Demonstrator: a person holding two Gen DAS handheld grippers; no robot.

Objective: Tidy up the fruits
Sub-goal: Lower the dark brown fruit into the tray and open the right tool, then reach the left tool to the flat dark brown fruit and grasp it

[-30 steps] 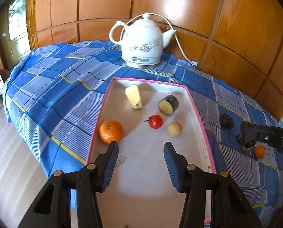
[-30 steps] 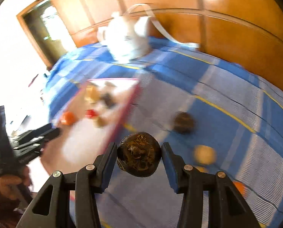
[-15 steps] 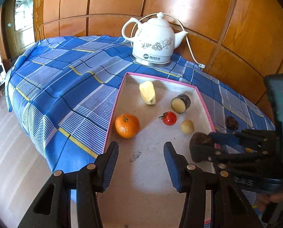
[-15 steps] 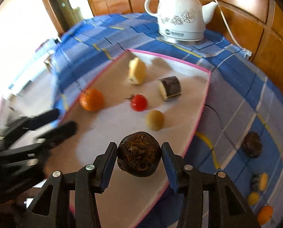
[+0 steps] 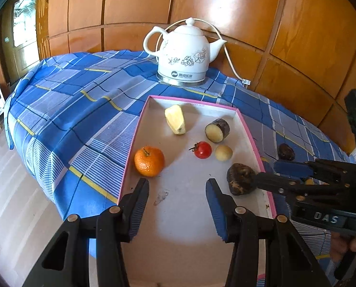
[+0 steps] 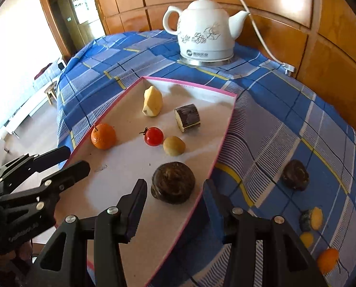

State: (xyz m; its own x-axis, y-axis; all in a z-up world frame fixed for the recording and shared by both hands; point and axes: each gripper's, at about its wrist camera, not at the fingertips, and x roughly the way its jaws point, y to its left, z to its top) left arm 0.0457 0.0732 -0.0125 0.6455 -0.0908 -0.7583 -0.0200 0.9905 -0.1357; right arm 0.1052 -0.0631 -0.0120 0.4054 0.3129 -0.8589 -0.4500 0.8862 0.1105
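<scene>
Dark fruit point(image 5: 240, 179): lying on the tray floor at the near right, just inside the pink rim – being set there, by my reading, to join the sorted pieces.
Right gripper point(image 6: 175, 184): angling down over that fruit; jaws standing parted, not pressing – a sliver of gap showing beside the right pad, the fruit sitting just ahead of the tips.
Left gripper point(image 5: 176, 183): hovering over the near end of the tray, jaws released and holding nothing; probably waiting clear of the drop.
Tray point(image 6: 224, 131): already carrying an orange point(image 5: 149, 160) against the left rim, a tomato point(image 5: 202, 150) and a small tan fruit point(image 5: 223, 153) mid-tray, a yellow piece point(image 5: 175, 119) and a cut dark-skinned piece point(image 5: 217, 130) towards the far end.
Waiting fruits: resting on the blue checked cloth point(image 5: 82, 110) right of the tray – a second dark fruit point(image 6: 295, 174), a cut piece point(image 6: 312, 218), a small yellow one point(image 6: 306, 239), a small orange one point(image 6: 327, 260).
Open room: lying bare across the near middle of the tray floor, between orange and dark fruit.
Edges: minding the low right rim when crossing back to the cloth; table falling away on the left.
Kettle point(image 5: 185, 55): standing beyond the far rim, corded to the wall, well apart from the work.
</scene>
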